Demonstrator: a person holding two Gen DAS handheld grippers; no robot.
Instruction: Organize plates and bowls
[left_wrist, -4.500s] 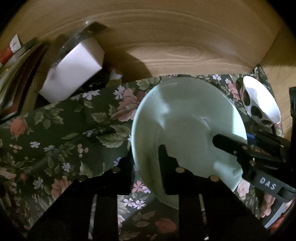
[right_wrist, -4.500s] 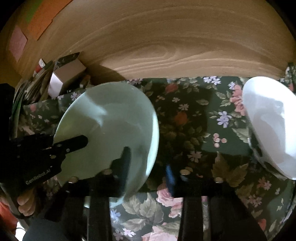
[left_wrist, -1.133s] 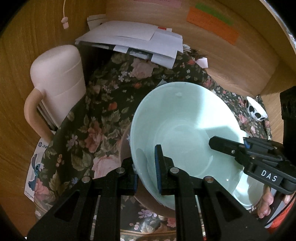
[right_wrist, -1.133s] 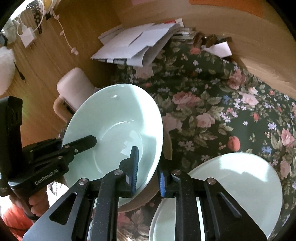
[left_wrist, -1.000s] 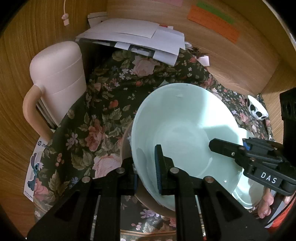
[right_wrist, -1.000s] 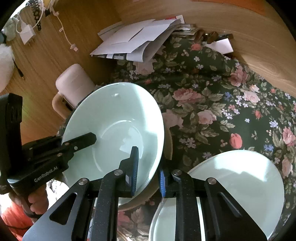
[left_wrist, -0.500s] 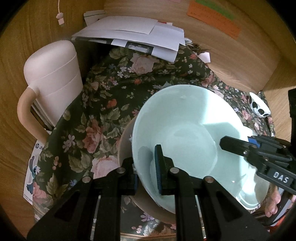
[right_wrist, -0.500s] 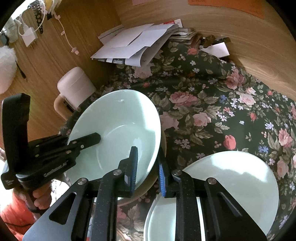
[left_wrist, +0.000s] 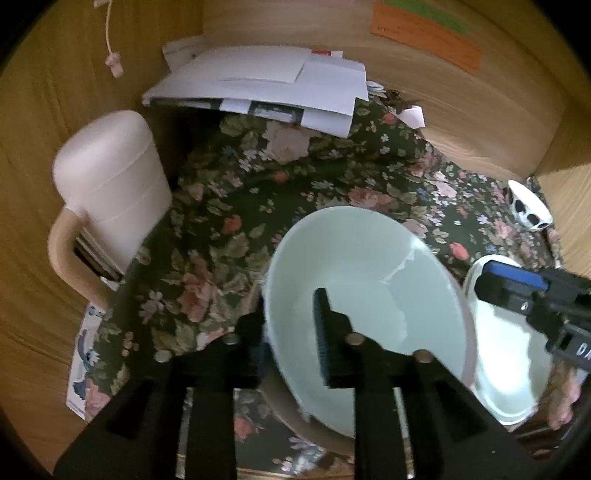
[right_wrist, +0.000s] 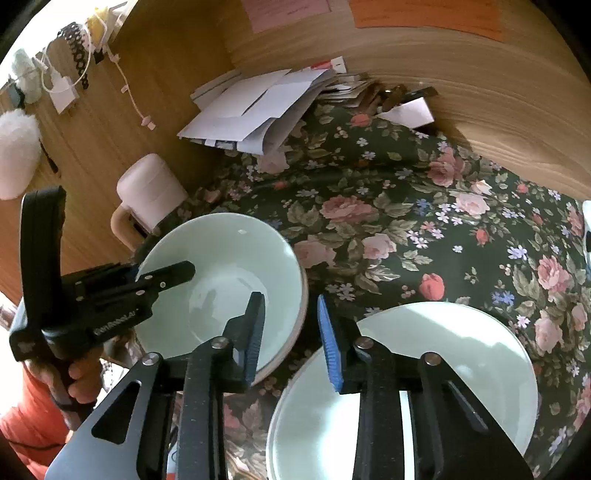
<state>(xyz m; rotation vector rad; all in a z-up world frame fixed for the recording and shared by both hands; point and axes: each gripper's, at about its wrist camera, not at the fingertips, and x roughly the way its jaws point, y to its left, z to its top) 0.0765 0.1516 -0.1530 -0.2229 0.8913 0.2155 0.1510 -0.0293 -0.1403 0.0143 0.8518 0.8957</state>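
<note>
Pink lidded mug (right_wrist: 149, 194) off to the far left of the mint bowl (right_wrist: 225, 288), hard against the wooden side wall (right_wrist: 92, 122). Mint bowl nested in a beige bowl (right_wrist: 295, 332), whose rim shows along the right and near edge. Left gripper (left_wrist: 291, 325) over the bowl's near-left rim, fingers either side of the wall, a visible gap at the inner pad; whether gripping, cannot tell. Right gripper (right_wrist: 291, 325) parted, clear of the bowl's right rim, holding nothing. Mint plate (right_wrist: 461, 354) just right of the bowl, near rim cut off by the frame. Bare floral cloth (right_wrist: 406, 221) on the tabletop behind and to the right. Loose papers (right_wrist: 258, 107) at the back wall behind the bowl. Spotted dish (left_wrist: 530, 210) far right.
</note>
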